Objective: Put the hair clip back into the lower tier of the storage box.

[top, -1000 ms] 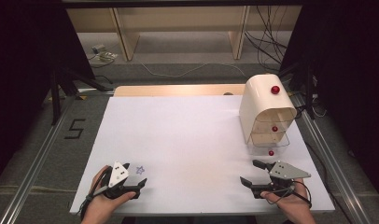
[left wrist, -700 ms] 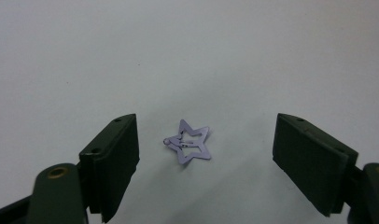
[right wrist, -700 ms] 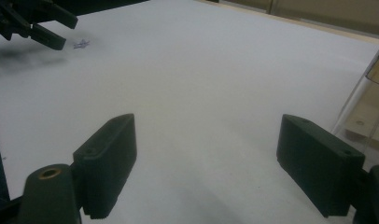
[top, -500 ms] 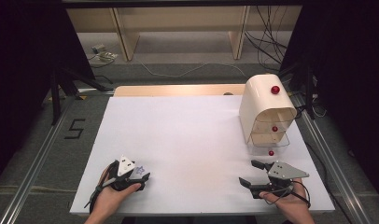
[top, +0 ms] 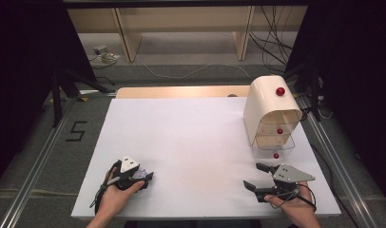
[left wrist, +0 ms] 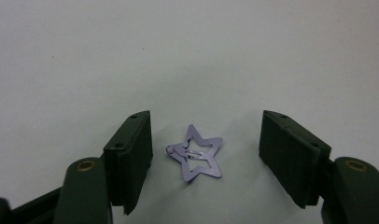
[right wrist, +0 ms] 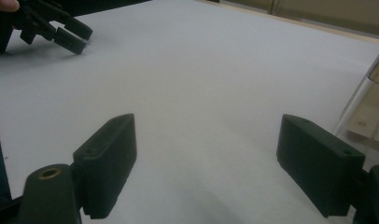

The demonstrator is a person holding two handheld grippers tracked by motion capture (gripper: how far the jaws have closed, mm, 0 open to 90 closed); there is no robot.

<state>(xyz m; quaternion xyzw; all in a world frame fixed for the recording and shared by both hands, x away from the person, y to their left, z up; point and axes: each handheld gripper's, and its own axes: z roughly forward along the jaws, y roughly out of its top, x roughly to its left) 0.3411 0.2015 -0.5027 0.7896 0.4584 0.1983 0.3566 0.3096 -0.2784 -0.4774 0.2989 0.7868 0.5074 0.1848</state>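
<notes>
Straddling a small purple star-shaped hair clip [left wrist: 197, 156], the left gripper [left wrist: 204, 158] sat low in the left gripper view, one black jaw on either side of the clip and neither pad touching it. Its jaws had just been closing, yet they stood partly apart, with white surface showing between each pad and the star. The clip lay flat on the white table [left wrist: 187, 60], slightly nearer the jaw at the left of that frame. In the high view the left gripper [top: 144, 176] was at the lower left of the white sheet, gripped by the person's left hand [top: 116, 197], and a speck of purple [top: 141, 173] showed at its tips.

The right gripper [top: 255, 176] rested at the lower right of the high view in the right hand [top: 291, 206], its jaws spread wide with nothing between them. The right gripper view showed the same wide gap over bare table [right wrist: 215, 93], and the left gripper [right wrist: 71, 37] appeared far off in its upper left corner.

A cream, round-topped drawer unit [top: 269, 111] with red knobs [top: 280, 91] stood at the right edge of the sheet in the high view, above the right gripper and well apart from the clip.
</notes>
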